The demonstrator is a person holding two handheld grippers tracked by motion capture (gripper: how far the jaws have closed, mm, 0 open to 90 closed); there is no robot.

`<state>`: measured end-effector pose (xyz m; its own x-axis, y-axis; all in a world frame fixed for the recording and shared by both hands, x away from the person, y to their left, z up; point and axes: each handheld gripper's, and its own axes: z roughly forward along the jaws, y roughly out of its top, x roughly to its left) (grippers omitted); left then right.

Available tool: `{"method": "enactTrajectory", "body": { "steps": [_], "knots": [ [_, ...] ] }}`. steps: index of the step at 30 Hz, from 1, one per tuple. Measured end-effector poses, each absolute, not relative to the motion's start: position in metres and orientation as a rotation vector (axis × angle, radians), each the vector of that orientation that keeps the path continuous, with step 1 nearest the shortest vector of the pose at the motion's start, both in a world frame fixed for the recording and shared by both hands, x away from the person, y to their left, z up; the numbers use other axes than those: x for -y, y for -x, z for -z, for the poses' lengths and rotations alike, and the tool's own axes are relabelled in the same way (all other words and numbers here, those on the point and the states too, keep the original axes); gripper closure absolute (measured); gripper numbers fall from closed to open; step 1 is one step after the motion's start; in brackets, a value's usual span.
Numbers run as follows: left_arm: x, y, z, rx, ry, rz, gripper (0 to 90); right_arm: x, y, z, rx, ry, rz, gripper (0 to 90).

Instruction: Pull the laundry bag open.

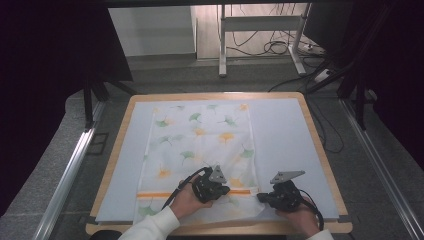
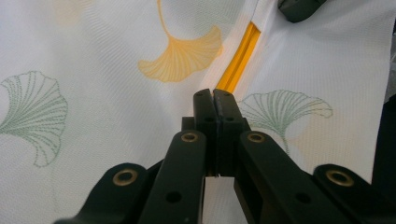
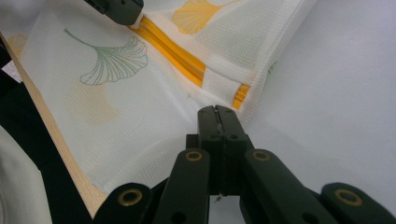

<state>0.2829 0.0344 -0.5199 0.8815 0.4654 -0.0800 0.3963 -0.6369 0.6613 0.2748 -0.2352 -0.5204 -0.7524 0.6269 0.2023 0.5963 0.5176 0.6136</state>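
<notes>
Work in hand: I read this as handling the leaf-print pillowcase (image 1: 200, 145) at its near, open end, where the orange band (image 1: 165, 194) crosses it; probably folding or closing that end.
Pillowcase: it lies flat along the middle of the tabletop (image 1: 295, 135), on the pale blue sheet, its near edge close to the tabletop's front rim and its far edge near the back.
Left gripper (image 2: 215, 100): jaws pressed together, tips on the cloth right at the orange band (image 2: 240, 56). I see no fold of cloth caught between them, so I take it as closed on nothing, just resting there.
Right gripper (image 3: 217, 116): jaws likewise closed, tips at the pillowcase's near right corner, just short of the orange band's end (image 3: 240, 95). Whether a sliver of cloth is pinched I cannot tell; it looks like none.
Done so far: the pillowcase is spread out smooth and straight, and both grippers are brought to its near end.
Left to do: no fold or lift is visible yet. I judge the real work has not begun; the jaws would have to open before taking hold.
</notes>
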Motion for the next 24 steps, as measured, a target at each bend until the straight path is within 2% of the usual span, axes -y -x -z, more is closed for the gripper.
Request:
{"method": "enactTrajectory", "body": {
  "steps": [17, 24],
  "knots": [
    [-0.025, -0.284, 0.522, -0.597, -2.358, -0.159, 90.0, 0.234, -0.275, 0.519, -2.703, -1.059, -1.042, 89.7],
    [-0.021, -0.286, 0.521, -0.594, -2.364, -0.163, 90.0, 0.230, -0.281, 0.507, -2.620, -1.066, -1.115, 89.6]
  ]
}}
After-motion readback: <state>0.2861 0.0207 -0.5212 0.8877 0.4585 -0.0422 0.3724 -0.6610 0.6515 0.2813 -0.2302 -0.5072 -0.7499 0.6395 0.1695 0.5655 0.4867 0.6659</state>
